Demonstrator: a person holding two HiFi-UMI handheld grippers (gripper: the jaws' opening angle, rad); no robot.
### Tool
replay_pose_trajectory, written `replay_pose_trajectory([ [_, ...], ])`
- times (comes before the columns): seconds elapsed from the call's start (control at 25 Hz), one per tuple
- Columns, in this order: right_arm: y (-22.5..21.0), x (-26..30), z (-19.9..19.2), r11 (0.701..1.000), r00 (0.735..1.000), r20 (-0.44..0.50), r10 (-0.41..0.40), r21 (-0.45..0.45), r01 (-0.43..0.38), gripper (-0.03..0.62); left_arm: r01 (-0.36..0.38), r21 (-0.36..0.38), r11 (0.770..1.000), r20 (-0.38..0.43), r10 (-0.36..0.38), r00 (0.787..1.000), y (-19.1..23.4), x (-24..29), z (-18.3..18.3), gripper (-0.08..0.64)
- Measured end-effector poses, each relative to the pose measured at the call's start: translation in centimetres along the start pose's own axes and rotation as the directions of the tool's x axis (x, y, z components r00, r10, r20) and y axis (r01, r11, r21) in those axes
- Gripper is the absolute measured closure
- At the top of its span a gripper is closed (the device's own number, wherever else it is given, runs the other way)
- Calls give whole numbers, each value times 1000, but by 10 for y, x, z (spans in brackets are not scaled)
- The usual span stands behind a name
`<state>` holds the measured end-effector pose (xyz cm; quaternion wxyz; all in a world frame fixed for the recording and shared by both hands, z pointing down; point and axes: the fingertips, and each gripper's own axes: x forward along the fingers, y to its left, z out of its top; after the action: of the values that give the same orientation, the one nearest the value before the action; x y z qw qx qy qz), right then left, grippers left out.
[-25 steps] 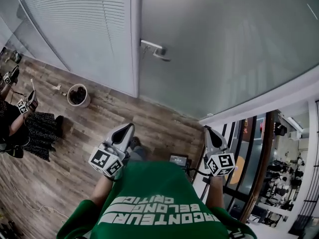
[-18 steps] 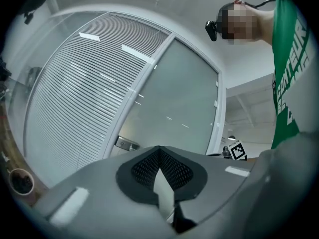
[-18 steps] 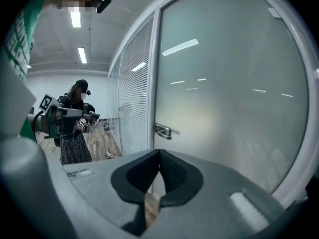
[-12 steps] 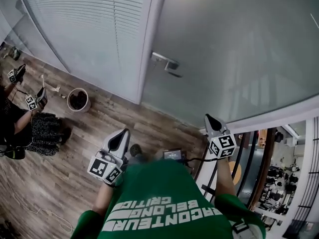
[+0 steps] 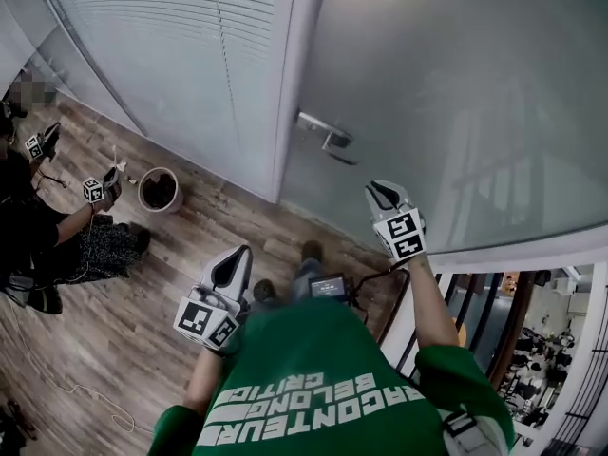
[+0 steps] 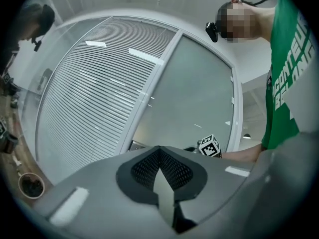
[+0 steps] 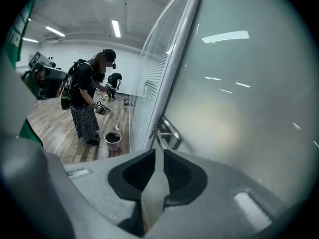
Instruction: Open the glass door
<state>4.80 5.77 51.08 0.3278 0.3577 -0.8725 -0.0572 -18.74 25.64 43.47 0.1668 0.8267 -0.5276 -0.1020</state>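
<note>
Wood floor (image 5: pixel 114 302) below, glass door (image 5: pixel 456 84) at twelve o'clock.
Jaws a slit apart and empty, the right gripper (image 5: pixel 384 196) hangs near the door handle (image 5: pixel 328 139) at its eleven o'clock; left gripper (image 5: pixel 231 266) low, jaws together.

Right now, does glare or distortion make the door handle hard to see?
Head view: door handle crisp, little glare. Right gripper view: fisheye bowing, ceiling-light reflections on the glass door, handle clear. Left gripper view: dark corners, handle mostly behind left hand-held gripper.
</note>
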Motion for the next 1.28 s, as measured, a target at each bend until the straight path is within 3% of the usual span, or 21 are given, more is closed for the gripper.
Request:
replay_pose_trajectory([
  [0.36, -16, 66, -23, 982, 988, -153, 30, -181, -58, 522, 78, -51, 996, -105, -83, 991, -7, 138, -27, 543],
  [0.6, 2, 105, -46, 962, 982, -185, 23, -262, -72, 508, 126, -55, 991, -200, -134, 971, 6, 226, -83, 543],
  [0.76, -9, 100, -40, 948, 978, -206, 6, -312, -71, 508, 121, -65, 991, -262, -134, 956, -6, 271, -88, 534],
  [1.12, 11, 99, -33, 925, 979, -204, -12, -374, -66, 520, 108, -30, 994, -339, -112, 934, -6, 300, -114, 541],
  [1.28, 11, 95, -34, 937, 979, -205, 6, -341, -77, 525, 120, -24, 993, -362, -120, 924, -13, 307, -122, 541],
])
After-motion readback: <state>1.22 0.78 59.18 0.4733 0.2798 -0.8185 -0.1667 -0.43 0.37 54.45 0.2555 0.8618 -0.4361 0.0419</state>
